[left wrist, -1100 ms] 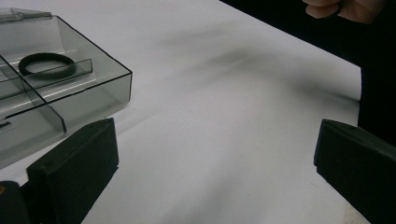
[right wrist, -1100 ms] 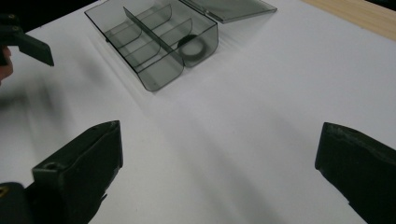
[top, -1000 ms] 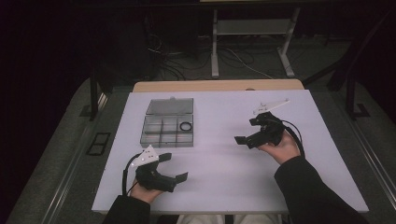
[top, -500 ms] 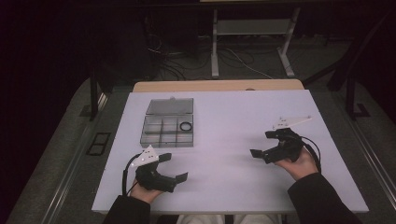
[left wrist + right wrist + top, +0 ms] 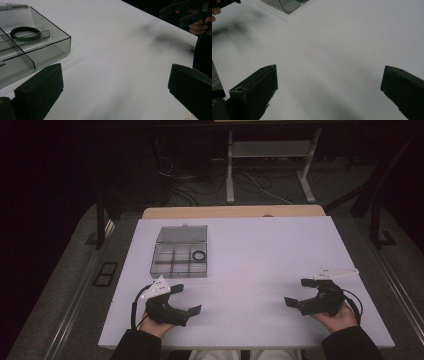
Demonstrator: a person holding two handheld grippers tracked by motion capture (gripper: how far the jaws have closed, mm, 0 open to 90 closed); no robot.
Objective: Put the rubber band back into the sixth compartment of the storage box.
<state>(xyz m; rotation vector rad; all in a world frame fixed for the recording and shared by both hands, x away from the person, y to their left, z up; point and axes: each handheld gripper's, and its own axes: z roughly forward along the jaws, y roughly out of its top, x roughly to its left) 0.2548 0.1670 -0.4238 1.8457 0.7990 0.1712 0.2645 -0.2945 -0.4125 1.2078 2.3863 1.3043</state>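
Note:
A clear plastic compartment box (image 5: 172, 266) with its lid (image 5: 182, 234) folded back sits on the left half of the white table (image 5: 260, 250). A black ring (image 5: 199, 255) lies in its far right compartment, and shows too in the left gripper view as the ring (image 5: 25, 32) inside the box (image 5: 52, 46). My left gripper (image 5: 186, 299) rests near the front edge, just in front of the box, open and empty (image 5: 115, 85). My right gripper (image 5: 298, 292) is low at the front right, open with nothing between its jaws (image 5: 329, 87).
The box corner (image 5: 287, 5) appears at the top of the right gripper view. The other hand's gripper (image 5: 192, 12) shows far off in the left gripper view. A wooden board (image 5: 235, 211) borders the table's far edge; cables and a stand (image 5: 270, 150) lie on the floor beyond.
My right gripper has moved from mid-table toward the near edge and to the right, coming down low over the table. The left gripper and the box have stayed put.

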